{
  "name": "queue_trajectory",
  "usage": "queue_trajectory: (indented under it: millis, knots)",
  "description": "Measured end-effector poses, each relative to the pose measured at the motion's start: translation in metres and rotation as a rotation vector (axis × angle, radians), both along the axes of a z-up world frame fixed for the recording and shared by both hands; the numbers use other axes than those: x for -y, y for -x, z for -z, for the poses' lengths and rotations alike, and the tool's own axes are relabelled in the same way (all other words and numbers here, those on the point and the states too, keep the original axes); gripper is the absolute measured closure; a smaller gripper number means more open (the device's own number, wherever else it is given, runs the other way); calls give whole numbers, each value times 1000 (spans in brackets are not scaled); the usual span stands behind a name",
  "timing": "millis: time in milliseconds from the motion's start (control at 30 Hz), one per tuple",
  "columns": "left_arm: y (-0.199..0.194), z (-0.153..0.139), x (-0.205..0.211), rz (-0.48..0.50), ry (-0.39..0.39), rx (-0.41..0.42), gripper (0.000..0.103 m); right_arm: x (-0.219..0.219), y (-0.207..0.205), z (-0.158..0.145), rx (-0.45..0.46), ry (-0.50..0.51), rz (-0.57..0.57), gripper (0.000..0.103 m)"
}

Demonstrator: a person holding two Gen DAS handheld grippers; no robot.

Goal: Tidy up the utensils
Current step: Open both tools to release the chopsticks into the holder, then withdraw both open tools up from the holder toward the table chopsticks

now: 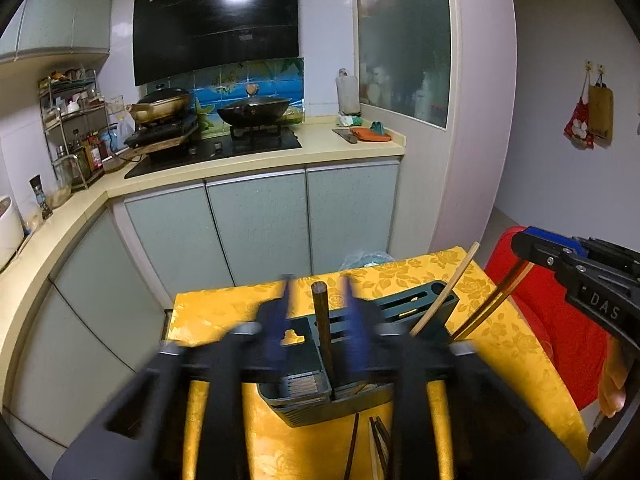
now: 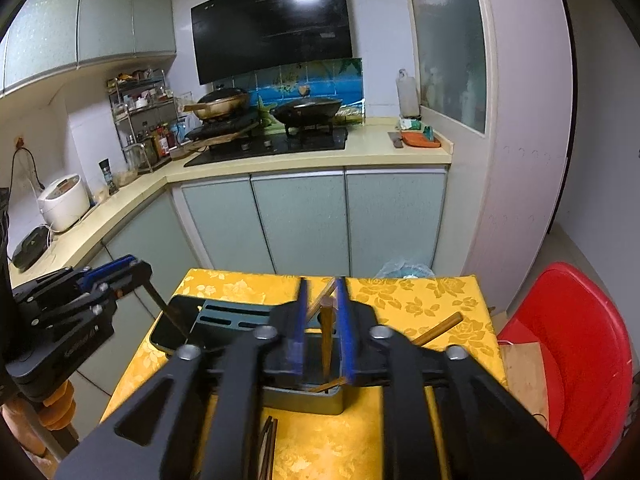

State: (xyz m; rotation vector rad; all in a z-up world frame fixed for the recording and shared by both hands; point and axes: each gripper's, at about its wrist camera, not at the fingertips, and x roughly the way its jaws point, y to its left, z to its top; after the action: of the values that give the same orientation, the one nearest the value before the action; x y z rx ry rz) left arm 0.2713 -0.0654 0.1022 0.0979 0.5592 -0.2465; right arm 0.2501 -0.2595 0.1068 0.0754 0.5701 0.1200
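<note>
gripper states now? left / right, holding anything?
Left gripper: open, dark chopstick standing loose between its jaws in the holder.
Right gripper: open, a dark chopstick upright between its jaws, not pinched.

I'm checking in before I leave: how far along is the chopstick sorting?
Partly done. A few chopsticks already lean in the green holder on the yellow table. Each gripper has a dark chopstick standing in the holder between its fingers: the left gripper looks open around its stick, and so does the right gripper. Loose chopsticks lying in front of the holder remain.
</note>
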Motion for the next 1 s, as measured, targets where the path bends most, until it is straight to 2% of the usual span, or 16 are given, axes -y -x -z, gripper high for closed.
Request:
queue_trajectory:
  millis: [33,67,200,333,500,700,1000]
  knots:
    - [2,-1,0,-6,2,8,39,0,2,-2,13,4,10,68]
    - [3,-3,-2,-16,7,23,32,1,2,-4,21,9,17,66]
    - [7,-10,-5,-12,19,41,29,1,9,-11,58,34,23,64]
    - [17,-15,-8,-19,21,73,20,4,19,-18,97,50,36,60]
    - [32,-14,-15,-15,35,82,16,6,37,-26,148,75,46,59]
    - [48,0,-27,-23,39,69,12,9,61,-20,188,103,62,51]
    - [71,18,-48,-40,74,36,11,9,84,5,166,88,58,49]
